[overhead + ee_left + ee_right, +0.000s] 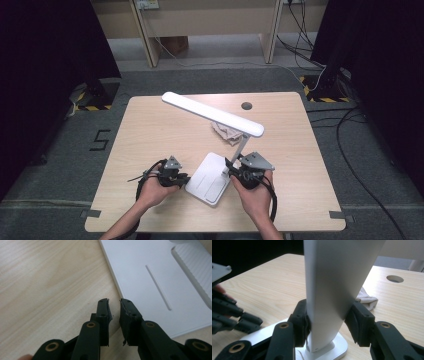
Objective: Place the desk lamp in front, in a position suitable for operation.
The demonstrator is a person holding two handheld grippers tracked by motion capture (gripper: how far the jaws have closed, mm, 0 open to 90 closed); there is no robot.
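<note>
We work white plastic desk lamp (pixel 215 150) on pale wood bench (pixel 150 125). Right claw (pixel 328 322) straddles lamp's flat upright stem (pixel 332 285), long axis rising vertically between jaws; left pad touches stem, right pad appears just clear, so firm grip not confirmed. Left claw (pixel 114 302) narrow, nothing between jaws, hovering at near edge of flat white base (pixel 150 270), which lies just ahead and to its right. Right claw nearer stem. Crumpled beige cloth (pixel 226 132) beyond stem.
</note>
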